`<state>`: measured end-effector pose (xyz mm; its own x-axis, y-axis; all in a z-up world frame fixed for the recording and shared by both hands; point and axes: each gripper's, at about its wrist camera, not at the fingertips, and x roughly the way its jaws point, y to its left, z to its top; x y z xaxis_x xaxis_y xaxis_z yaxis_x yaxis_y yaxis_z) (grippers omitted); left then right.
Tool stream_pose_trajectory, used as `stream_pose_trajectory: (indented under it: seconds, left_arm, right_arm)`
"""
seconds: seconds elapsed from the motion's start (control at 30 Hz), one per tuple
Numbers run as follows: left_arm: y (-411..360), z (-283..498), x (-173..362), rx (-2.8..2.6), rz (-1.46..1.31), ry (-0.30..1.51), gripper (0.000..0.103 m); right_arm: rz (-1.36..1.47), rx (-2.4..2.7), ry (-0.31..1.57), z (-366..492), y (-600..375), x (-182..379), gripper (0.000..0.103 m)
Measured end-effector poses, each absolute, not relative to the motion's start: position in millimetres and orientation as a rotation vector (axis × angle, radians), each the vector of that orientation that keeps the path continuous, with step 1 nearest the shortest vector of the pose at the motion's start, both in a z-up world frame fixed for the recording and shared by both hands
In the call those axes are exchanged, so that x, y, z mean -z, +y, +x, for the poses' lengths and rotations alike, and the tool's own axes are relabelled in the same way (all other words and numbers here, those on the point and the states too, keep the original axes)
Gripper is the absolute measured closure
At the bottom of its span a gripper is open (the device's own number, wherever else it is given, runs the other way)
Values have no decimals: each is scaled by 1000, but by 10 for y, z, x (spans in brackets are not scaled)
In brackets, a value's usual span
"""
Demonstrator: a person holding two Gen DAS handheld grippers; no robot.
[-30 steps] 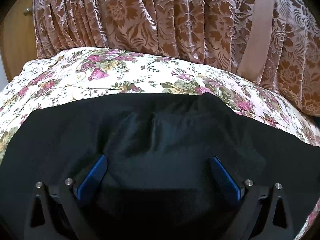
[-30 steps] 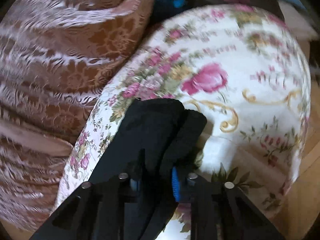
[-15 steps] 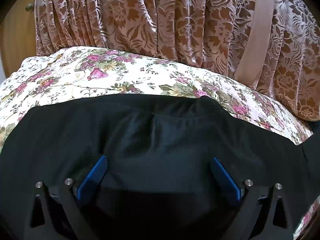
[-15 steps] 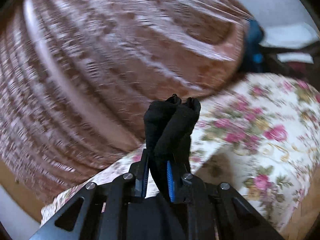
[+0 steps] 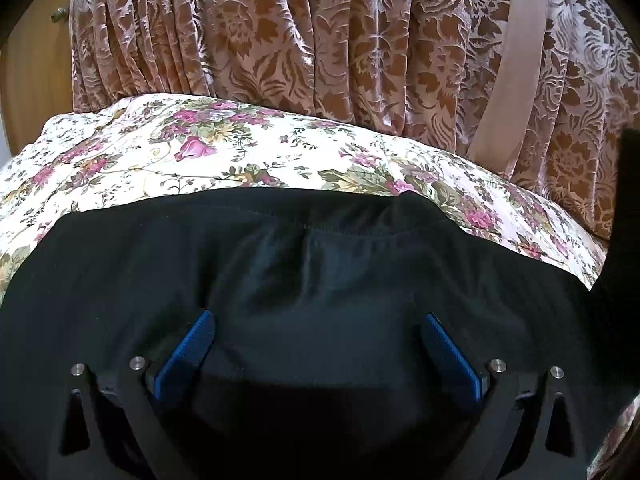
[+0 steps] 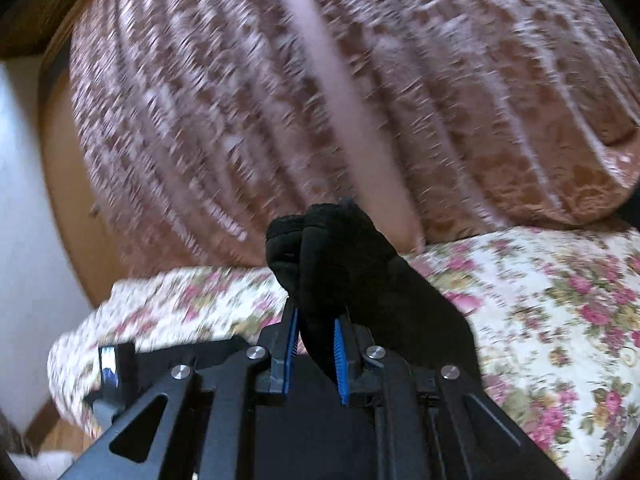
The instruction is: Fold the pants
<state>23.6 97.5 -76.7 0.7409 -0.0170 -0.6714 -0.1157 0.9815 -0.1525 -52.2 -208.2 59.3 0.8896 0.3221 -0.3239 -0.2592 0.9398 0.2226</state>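
Black pants (image 5: 320,248) lie spread on a flowered bedspread (image 5: 192,152), their stitched edge running across the middle of the left wrist view. My left gripper (image 5: 317,315) sits low over the cloth, open, blue pads (image 5: 196,344) wide apart with flat cloth between them. At the right edge a strip of the pants (image 5: 622,216) rises off the bed. In the right wrist view my right gripper (image 6: 316,317) is shut on a bunched end of the pants (image 6: 340,248), held up above the bedspread (image 6: 540,300). The cloth sticks out past the fingertips and hangs down to the right.
A brown patterned curtain (image 5: 320,40) with a pale band (image 5: 508,72) hangs behind the bed. Wood panelling (image 5: 36,80) and a white wall (image 6: 28,200) stand to the left. The bed's far edge meets the curtain.
My right gripper has swung up and rolled with the bunched pants end, from facing the bed to facing the curtain. The pants' right side now rises at the left view's edge. The left gripper kept still.
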Motion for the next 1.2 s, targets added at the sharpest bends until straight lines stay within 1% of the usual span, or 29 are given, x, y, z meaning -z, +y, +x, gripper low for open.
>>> stream_pose_trajectory:
  seconds: [0.4, 0.53, 0.57, 0.6, 0.63, 0.67, 0.73, 0.83, 0.97, 1.03, 1.1, 1.2]
  left_arm:
    - [962, 242, 781, -62, -173, 735, 0]
    - [960, 242, 783, -62, -172, 735, 0]
    - [962, 243, 783, -62, -173, 735, 0]
    - [960, 243, 783, -61, -174, 734, 0]
    - [959, 243, 781, -61, -174, 734, 0]
    - [959, 239, 774, -60, -176, 734, 0]
    - [977, 221, 736, -53, -206, 731, 0]
    - [1001, 167, 650, 16, -328, 709, 0]
    - [922, 166, 551, 192, -512, 705, 0]
    - [815, 202, 517, 287, -599, 714, 0]
    - [660, 244, 487, 332, -616, 732, 0]
    - [363, 345, 477, 376, -555, 782, 0]
  right_arm:
    - [70, -459, 602, -245, -1465, 215, 83]
    - [56, -473, 712, -201, -1374, 535, 75]
    - [53, -470, 740, -192, -1369, 611, 75]
    - [52, -473, 751, -201, -1374, 676, 74]
    - [54, -480, 746, -226, -1382, 703, 72]
    - [54, -491, 738, -253, -1395, 711, 68]
    - [64, -528, 745, -287, -1439, 686, 65]
    - [148, -599, 758, -341, -1631, 592, 65]
    - [301, -597, 631, -455, -2088, 298, 65]
    - [311, -518, 581, -440, -2268, 191, 65]
    - [314, -406, 561, -344, -2453, 119, 65]
    - [328, -246, 597, -111, -2688, 114, 65]
